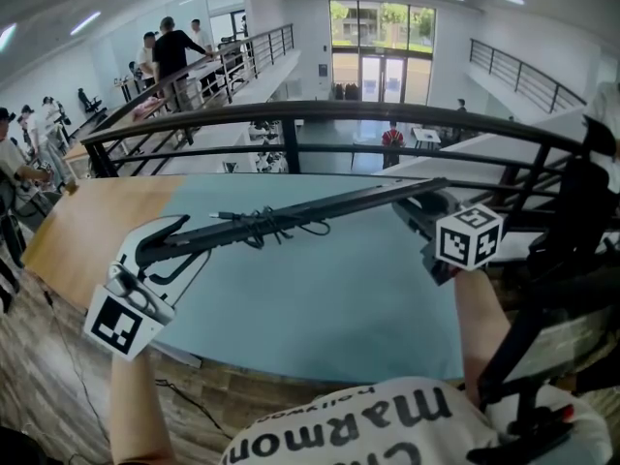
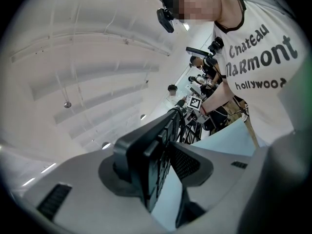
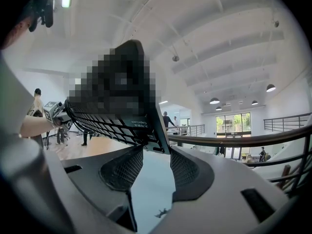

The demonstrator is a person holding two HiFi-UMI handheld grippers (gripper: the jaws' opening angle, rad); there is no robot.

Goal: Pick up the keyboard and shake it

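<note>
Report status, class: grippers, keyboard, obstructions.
Both shut: left gripper, right gripper on keyboard ends. Keyboard airborne over teal mat, cable bundled. Nothing in the way.

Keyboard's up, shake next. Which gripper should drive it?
Left, probably: the keyboard sits deep in the left gripper, while the right gripper pinches only its edge near the fingertips. Both are shut on it.
</note>
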